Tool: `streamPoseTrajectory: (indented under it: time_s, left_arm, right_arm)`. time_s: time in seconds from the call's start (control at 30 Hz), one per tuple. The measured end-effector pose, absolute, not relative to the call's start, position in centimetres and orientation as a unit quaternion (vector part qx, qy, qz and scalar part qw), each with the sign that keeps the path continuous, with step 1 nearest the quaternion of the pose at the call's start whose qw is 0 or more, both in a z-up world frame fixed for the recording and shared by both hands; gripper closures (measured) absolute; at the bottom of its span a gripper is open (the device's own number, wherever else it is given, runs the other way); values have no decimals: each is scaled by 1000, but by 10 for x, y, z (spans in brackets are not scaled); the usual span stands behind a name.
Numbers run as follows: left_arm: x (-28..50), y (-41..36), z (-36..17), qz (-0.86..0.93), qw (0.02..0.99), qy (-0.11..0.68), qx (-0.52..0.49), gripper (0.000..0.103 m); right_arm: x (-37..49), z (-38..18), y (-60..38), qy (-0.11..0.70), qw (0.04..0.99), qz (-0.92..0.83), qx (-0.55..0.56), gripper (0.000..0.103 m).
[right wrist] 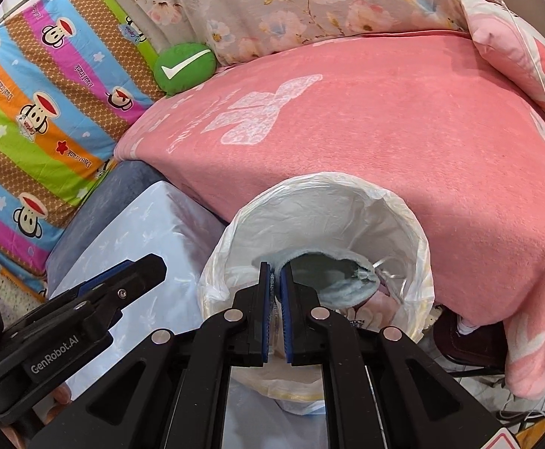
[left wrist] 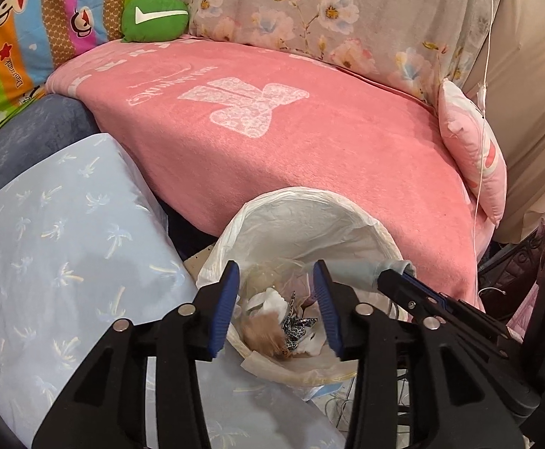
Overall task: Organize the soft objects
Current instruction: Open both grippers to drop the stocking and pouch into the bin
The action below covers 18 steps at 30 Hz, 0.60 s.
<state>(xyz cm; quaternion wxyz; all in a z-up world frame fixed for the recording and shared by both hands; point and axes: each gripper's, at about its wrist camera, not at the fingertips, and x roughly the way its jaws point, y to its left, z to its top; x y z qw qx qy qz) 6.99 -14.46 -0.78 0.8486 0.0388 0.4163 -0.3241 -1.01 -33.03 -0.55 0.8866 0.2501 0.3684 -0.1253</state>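
Observation:
A bin lined with a white plastic bag (left wrist: 309, 205) (right wrist: 328, 187) stands in front of the pink-covered seat. Inside lie small soft items: a tan fluffy piece (left wrist: 263, 333), a black-and-white patterned scrunchie (left wrist: 294, 323) and white cloth. My left gripper (left wrist: 276, 277) hangs open just over the bin's mouth with nothing between its fingers; it also shows at the left of the right wrist view as the left gripper (right wrist: 141, 265). My right gripper (right wrist: 275, 273) is shut on the edge of a light blue fluffy cloth piece (right wrist: 332, 280) (left wrist: 362, 273), which hangs inside the bin's mouth.
A pink blanket (left wrist: 272, 131) covers the seat behind the bin. A green round cushion with a white tick (left wrist: 155, 18) (right wrist: 184, 67) sits at its back left, a small pink pillow (left wrist: 474, 153) at its right. A pale blue palm-print pillow (left wrist: 66, 262) lies left of the bin.

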Motion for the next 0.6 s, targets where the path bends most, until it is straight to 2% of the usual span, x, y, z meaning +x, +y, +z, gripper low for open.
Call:
streamPoseTrajectory:
  time_s: [0.2, 0.37, 0.47, 0.6]
  left_arm:
    - [69, -143, -5, -315, 857, 405, 44, 52]
    - [68, -138, -4, -304, 863, 401, 46, 47]
    - [68, -134, -5, -297, 866, 399, 47, 44]
    - [67, -129, -6, -289, 869, 398, 49, 42]
  right_arm:
    - [-10, -4, -327, 367, 889, -127, 241, 92]
    - [-11, -2, -322, 371, 892, -122, 228, 85]
    - [-13, 0, -316, 376, 895, -118, 210, 77]
    - [-14, 2, -307, 381, 898, -119, 185, 75]
